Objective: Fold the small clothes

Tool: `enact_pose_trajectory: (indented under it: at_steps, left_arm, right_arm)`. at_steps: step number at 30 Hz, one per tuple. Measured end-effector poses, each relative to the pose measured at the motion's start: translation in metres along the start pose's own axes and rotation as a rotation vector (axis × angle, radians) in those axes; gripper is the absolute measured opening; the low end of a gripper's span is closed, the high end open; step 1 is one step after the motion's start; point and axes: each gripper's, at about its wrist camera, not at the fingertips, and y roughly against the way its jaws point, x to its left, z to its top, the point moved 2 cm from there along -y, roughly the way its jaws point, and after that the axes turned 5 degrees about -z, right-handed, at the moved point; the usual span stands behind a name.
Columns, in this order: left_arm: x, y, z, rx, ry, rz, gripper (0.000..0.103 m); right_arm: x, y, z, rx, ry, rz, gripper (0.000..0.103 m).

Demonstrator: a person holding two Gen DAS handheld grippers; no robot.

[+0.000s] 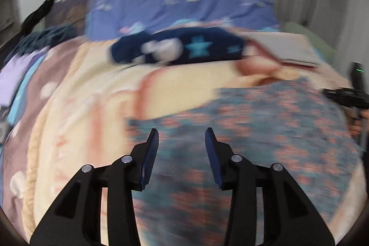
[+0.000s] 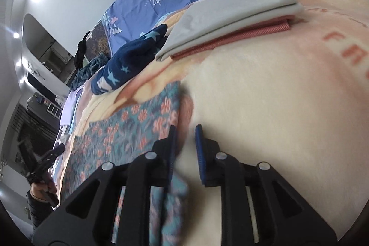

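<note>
Left gripper (image 1: pixel 181 135) and right gripper (image 2: pixel 186 130), jaws apart, empty; floral cloth (image 2: pixel 129 128) at nine o'clock may unfold, unpinned.

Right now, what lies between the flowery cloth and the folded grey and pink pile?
Only bare cream blanket separates the floral cloth from the folded pile, seen in the right wrist view.

A soft cream blanket (image 2: pixel 265 93) covers the bed. On it lie a flowery cloth (image 2: pixel 129 130), a dark blue starry garment (image 2: pixel 129 57) and a pile of folded clothes (image 2: pixel 230 22).
</note>
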Motion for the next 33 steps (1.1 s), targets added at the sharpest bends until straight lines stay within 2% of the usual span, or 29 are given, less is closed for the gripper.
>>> enact_pose_trajectory:
  at_steps: [2, 3, 5, 7, 9, 11, 13, 15, 19, 20, 21, 23, 25, 29, 31, 33]
  left_arm:
    - [-0.066, 0.013, -0.005, -0.006, -0.100, -0.127, 0.050]
    - [-0.092, 0.014, -0.008, 0.003, -0.141, -0.166, 0.053]
    - [-0.162, 0.015, -0.025, 0.033, -0.272, -0.273, 0.058]
    - [-0.229, 0.016, -0.048, 0.057, -0.410, -0.370, 0.060]
    - [-0.274, 0.013, -0.066, 0.075, -0.515, -0.402, 0.060]
    - [-0.310, 0.007, -0.080, 0.080, -0.627, -0.358, 0.060]
    - [-0.334, -0.001, -0.086, 0.088, -0.696, -0.333, 0.060]
    - [-0.347, -0.008, -0.089, 0.107, -0.716, -0.328, 0.060]
    - [-0.369, -0.029, -0.091, 0.113, -0.764, -0.239, 0.060]
    - [-0.371, -0.030, -0.091, 0.114, -0.766, -0.229, 0.057]
    - [-0.372, -0.030, -0.090, 0.113, -0.765, -0.227, 0.052]
    - [-0.375, -0.027, -0.087, 0.122, -0.751, -0.251, 0.012]
    - [-0.376, -0.021, -0.082, 0.122, -0.716, -0.262, 0.009]
    - [-0.361, -0.007, -0.065, 0.110, -0.591, -0.314, 0.008]
    - [-0.353, -0.004, -0.056, 0.113, -0.518, -0.345, 0.008]
    - [-0.350, -0.005, -0.054, 0.116, -0.485, -0.362, 0.008]
  right_arm:
    - [-0.001, 0.007, -0.007, 0.000, -0.001, 0.022, 0.018]
    - [-0.002, 0.012, -0.010, 0.000, -0.004, 0.036, 0.019]
    - [-0.005, 0.017, -0.013, 0.015, 0.003, 0.040, 0.027]
    - [-0.008, 0.019, -0.016, 0.029, -0.002, 0.038, 0.027]
    - [-0.010, 0.020, -0.018, 0.046, -0.004, 0.049, 0.027]
    - [-0.011, 0.023, -0.019, 0.049, 0.008, 0.065, 0.028]
    - [-0.013, 0.024, -0.020, 0.061, 0.015, 0.076, 0.028]
    - [-0.015, 0.024, -0.021, 0.070, 0.017, 0.087, 0.028]
    - [-0.015, 0.025, -0.022, 0.086, 0.034, 0.084, 0.028]
    - [-0.015, 0.027, -0.023, 0.095, 0.043, 0.079, 0.028]
    - [-0.013, 0.026, -0.023, 0.103, 0.049, 0.075, 0.029]
    - [-0.012, 0.028, -0.025, 0.115, 0.058, 0.078, 0.031]
    - [-0.012, 0.028, -0.026, 0.124, 0.058, 0.088, 0.033]
    - [-0.008, 0.025, -0.026, 0.135, 0.074, 0.107, 0.045]
    - [-0.006, 0.024, -0.025, 0.130, 0.080, 0.107, 0.045]
    - [-0.010, 0.025, -0.022, 0.109, 0.036, 0.117, 0.018]
